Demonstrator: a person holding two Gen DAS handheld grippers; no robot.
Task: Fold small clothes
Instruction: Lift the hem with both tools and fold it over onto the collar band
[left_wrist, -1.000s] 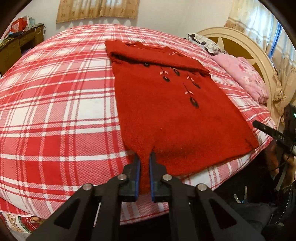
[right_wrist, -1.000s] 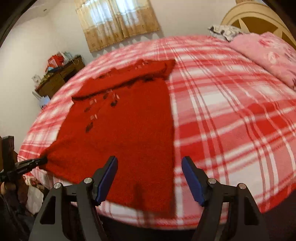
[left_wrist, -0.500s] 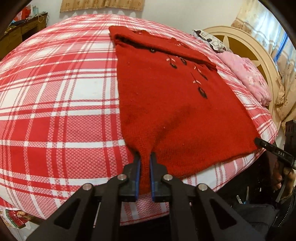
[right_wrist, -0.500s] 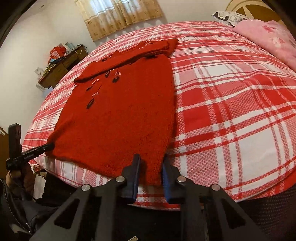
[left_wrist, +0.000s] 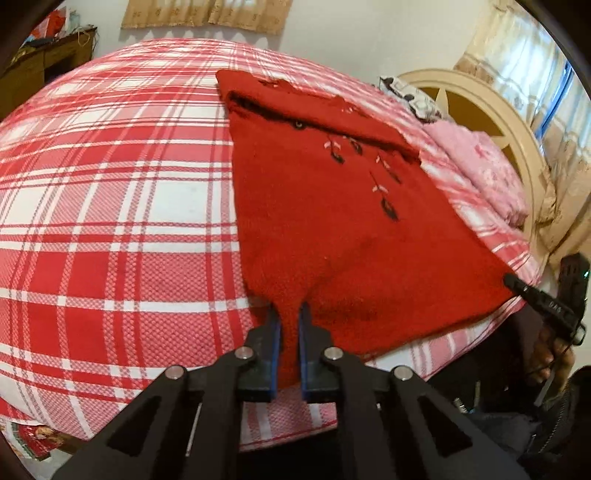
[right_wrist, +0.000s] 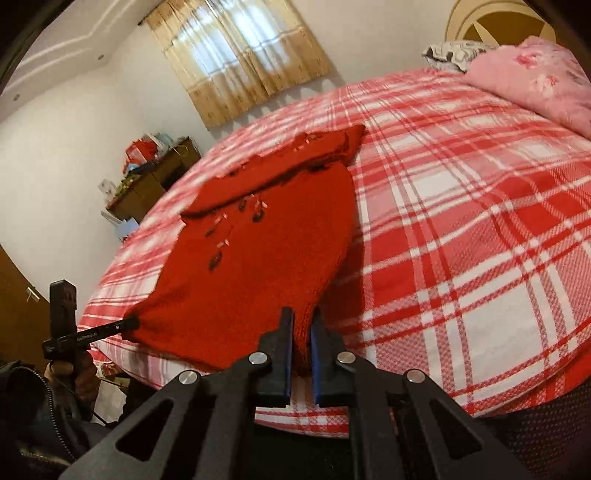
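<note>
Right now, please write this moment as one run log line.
left gripper: shut on red sweater hem | right gripper: shut on hem | sweater: flat on bed

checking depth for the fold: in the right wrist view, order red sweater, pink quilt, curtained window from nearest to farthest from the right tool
1. red sweater: nearest; its hem corner is pinched in the right tool, at centre-left.
2. pink quilt: far right, at the head of the plaid bed.
3. curtained window: farthest, on the back wall beyond the bed, upper centre-left.

Red sweater, red-white plaid bedspread
</note>
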